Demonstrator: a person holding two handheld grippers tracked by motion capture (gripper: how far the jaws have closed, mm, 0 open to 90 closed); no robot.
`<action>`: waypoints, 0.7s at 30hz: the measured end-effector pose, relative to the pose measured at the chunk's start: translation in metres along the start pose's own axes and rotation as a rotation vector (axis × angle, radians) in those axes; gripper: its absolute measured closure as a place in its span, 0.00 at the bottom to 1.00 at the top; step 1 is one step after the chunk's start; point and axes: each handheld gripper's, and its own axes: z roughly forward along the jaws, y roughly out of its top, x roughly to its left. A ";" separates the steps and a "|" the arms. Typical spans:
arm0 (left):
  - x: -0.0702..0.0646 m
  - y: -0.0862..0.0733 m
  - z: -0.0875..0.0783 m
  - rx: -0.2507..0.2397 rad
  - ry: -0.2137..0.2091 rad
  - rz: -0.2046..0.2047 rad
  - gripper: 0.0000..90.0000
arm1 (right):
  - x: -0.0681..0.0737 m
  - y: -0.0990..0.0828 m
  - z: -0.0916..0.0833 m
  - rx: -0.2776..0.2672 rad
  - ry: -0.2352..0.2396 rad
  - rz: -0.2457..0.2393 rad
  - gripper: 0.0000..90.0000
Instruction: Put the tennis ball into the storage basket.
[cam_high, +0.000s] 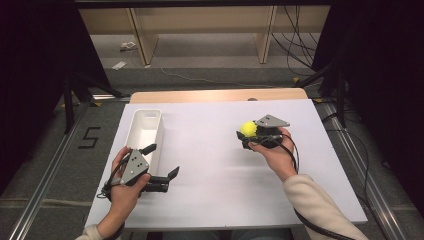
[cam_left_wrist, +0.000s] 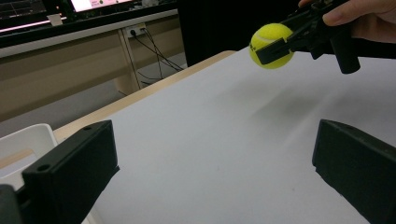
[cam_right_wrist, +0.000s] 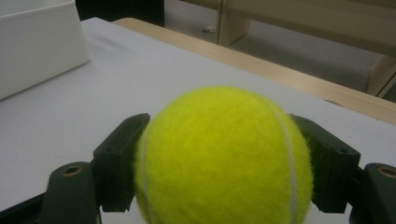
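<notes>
A: Nearest the camera, what was there?

B: Person's left hand (cam_high: 122, 187) w/ the black two-jaw left gripper (cam_high: 161, 162), grey three-cornered plate on top, at the near-left of the white table sheet (cam_high: 225, 200). Jaws were wide apart, nothing btwn them. It sat just right of the tray's near end; touching or not, couldn't tell.

A: Which tray?

B: Long white rectangular plastic tray (cam_high: 145, 131), left side of the sheet, running near to far. Looked empty from the high view. Its corner also showed at the lower left of the left gripper view (cam_left_wrist: 23, 140).

A: And the right side?

B: Farther back, right of centre. Right hand (cam_high: 277, 152), cream sleeve behind it, w/ the black right gripper (cam_high: 248, 132). Jaws were clamped on a fuzzy yellow-green tennis ball (cam_high: 248, 128), one jaw each side.

A: Ball on the table?

B: No, held up off it. Left gripper view showed the ball (cam_left_wrist: 271, 45) in the air w/ a soft shadow on the sheet under it. Right gripper view had it up close (cam_right_wrist: 224, 158), pinched at both flanks, white seam visible.

A: Beyond that?

B: Wood table edge (cam_high: 215, 95) past the sheet, then grey floor, pale wood shelf legs (cam_high: 145, 40), loose cables. Grippers were well apart.
</notes>
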 end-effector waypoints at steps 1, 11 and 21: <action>0.000 0.000 0.000 0.000 0.000 -0.002 0.00 | 0.001 0.000 0.000 0.001 0.003 -0.004 0.29; 0.000 0.000 0.000 0.000 0.003 0.002 0.00 | 0.007 0.005 0.001 -0.013 0.021 0.004 0.29; 0.000 0.000 0.000 -0.002 0.000 0.001 0.00 | 0.013 0.008 0.003 -0.015 0.035 -0.002 0.29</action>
